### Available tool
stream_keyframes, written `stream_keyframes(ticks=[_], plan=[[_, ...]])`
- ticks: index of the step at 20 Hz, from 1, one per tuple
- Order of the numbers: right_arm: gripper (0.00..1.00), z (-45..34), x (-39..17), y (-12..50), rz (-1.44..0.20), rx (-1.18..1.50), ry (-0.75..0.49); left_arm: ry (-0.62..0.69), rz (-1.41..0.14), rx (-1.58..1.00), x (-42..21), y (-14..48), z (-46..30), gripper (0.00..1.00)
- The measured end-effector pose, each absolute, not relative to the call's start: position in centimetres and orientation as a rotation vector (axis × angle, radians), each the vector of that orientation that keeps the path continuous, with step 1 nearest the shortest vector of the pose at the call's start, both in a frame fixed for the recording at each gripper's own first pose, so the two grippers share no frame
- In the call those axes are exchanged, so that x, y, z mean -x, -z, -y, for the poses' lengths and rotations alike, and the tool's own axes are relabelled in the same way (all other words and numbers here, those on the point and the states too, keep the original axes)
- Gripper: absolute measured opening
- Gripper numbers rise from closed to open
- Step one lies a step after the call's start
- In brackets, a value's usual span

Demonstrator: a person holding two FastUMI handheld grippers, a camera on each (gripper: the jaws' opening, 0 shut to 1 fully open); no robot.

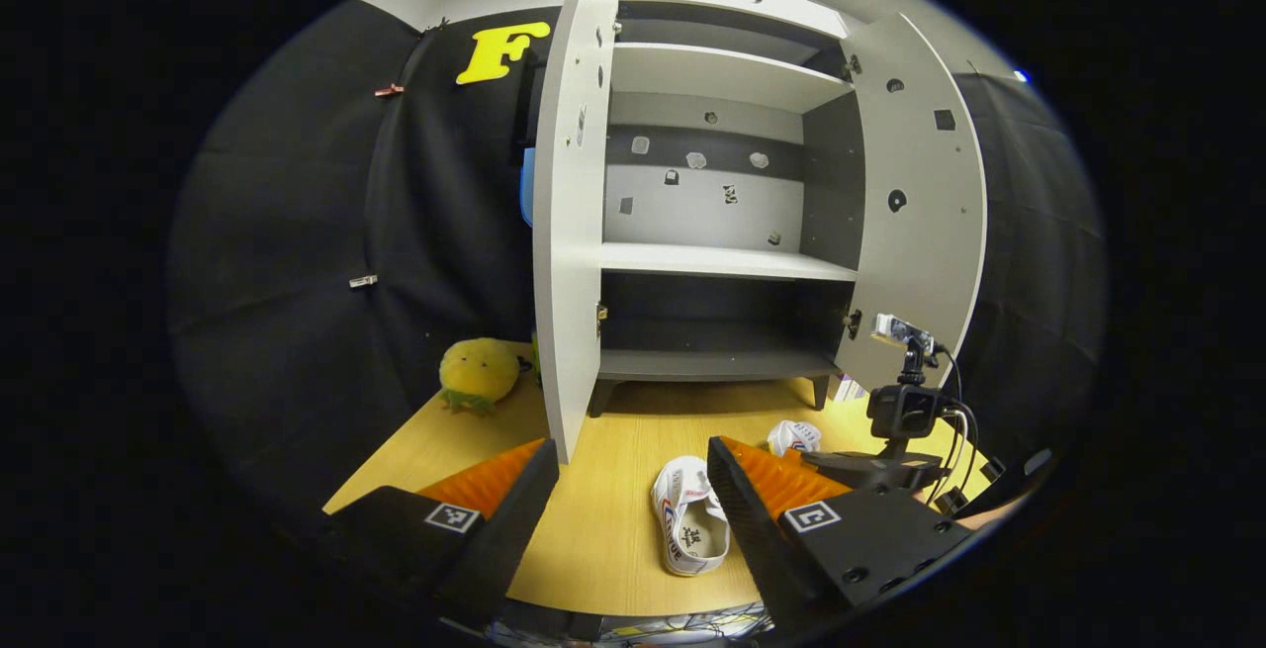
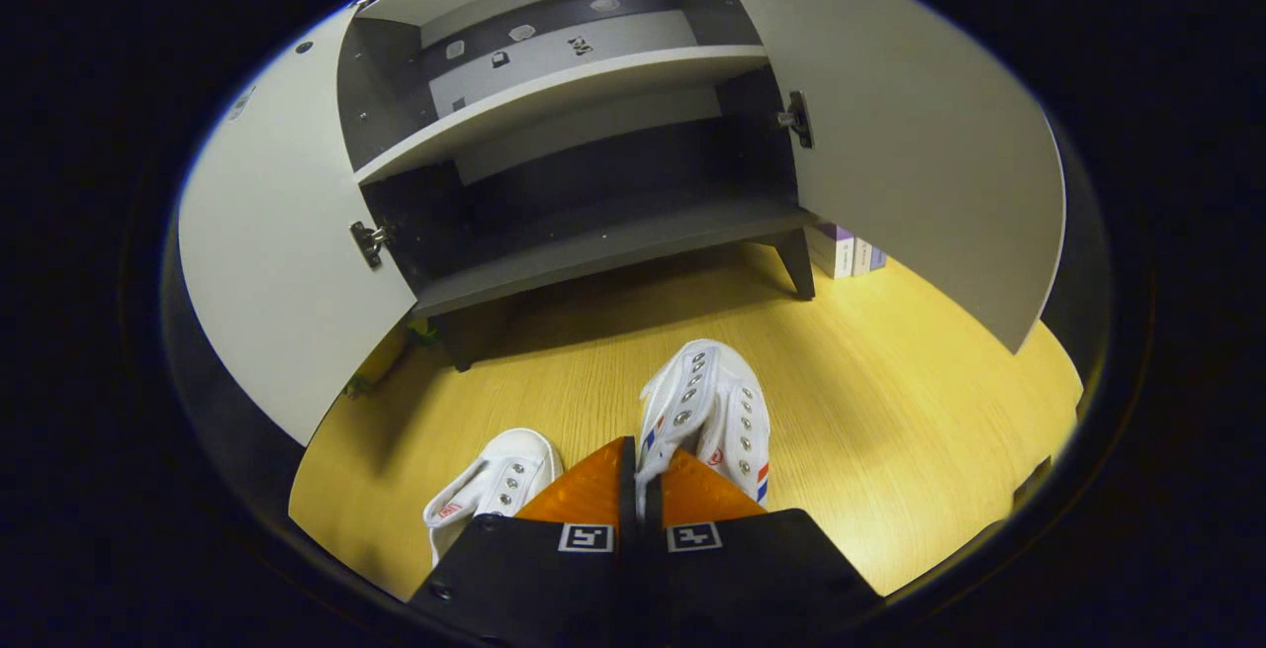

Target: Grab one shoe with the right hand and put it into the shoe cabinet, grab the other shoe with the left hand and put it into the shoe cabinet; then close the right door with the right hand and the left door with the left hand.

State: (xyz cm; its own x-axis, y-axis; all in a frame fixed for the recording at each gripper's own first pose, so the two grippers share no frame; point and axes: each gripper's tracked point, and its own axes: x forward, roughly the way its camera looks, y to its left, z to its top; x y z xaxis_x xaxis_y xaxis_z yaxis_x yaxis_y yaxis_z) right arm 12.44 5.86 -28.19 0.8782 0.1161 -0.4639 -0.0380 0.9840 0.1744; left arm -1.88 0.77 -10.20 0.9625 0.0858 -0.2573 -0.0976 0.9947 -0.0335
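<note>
The right hand-held gripper, at the bottom centre of the right gripper view, has its two fingers drawn almost together, with the heel rim of a white shoe pinched between them. The shoe's toe points up the frame toward the shoe cabinet. The second shoe lies just beside it, at lower left, on the wooden counter.

The left hand-held gripper, at the bottom of the left gripper view, is spread wide and holds nothing. The second shoe lies on the counter between its fingers (lower centre of the frame, apparently clear of both).

Both cabinet doors stand open: the left door at centre left of the left gripper view, the right door at centre right. The shelves appear bare. A yellow plush toy sits at lower left beside the cabinet.

Step in hand: the first step, the right-hand grasp of one shoe. The grip looks set, though the shoe is not yet lifted.

Next move, as judged: raise the shoe clear of the counter, carry it forward between the open doors, and set it on the bottom shelf. The grip is on one edge only, so the shoe may swing or droop in transit.
</note>
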Motion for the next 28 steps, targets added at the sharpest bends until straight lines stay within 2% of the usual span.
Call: stream_keyframes(ticks=[5, 15, 22, 28], plan=[[0.05, -6.0, -11.9, 22.1, -0.421, -0.085, -0.110, -0.075, -0.225, 0.030, 2.6, 9.2, -0.8, 0.95], [0.05, -7.8, -13.3, 4.9, -0.156, -0.043, -0.155, -0.014, -0.143, 0.022, 3.3, 5.8, -0.5, 0.95], [0.05, -10.0, -17.6, -3.8, -0.013, 0.019, -0.190, -0.005, -0.081, 0.016, 2.9, 2.7, -0.4, 0.95], [0.05, -11.1, -23.8, -9.3, 0.069, 0.114, -0.206, -0.015, -0.069, 0.081, 1.3, 0.4, 0.5, 0.95]])
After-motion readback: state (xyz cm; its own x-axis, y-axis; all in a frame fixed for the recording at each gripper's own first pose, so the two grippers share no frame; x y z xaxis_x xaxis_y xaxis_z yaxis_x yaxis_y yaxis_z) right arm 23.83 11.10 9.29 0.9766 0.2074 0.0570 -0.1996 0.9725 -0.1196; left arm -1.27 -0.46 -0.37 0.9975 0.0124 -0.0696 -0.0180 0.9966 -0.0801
